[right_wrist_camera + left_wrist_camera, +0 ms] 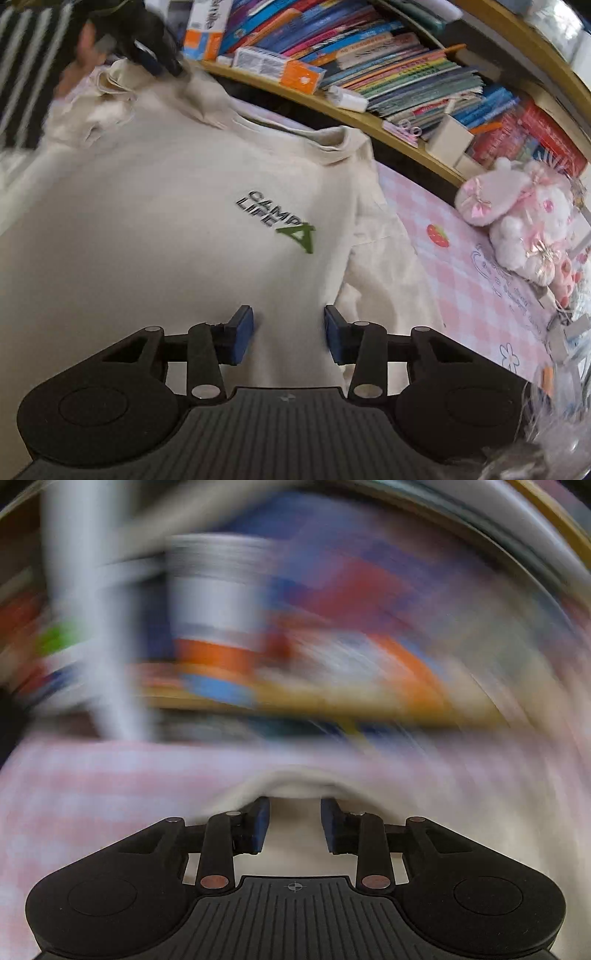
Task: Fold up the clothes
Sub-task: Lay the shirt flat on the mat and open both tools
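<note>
Open desk to the right of the cream sweatshirt, checked pink cloth bare there. Hemmed in along the far edge by a wooden shelf crammed with books and small boxes. Blocked at the right corner by pink plush toys. At far left, crowded by the other claw on bunched fabric. Left wrist view too blurred to judge.
</note>
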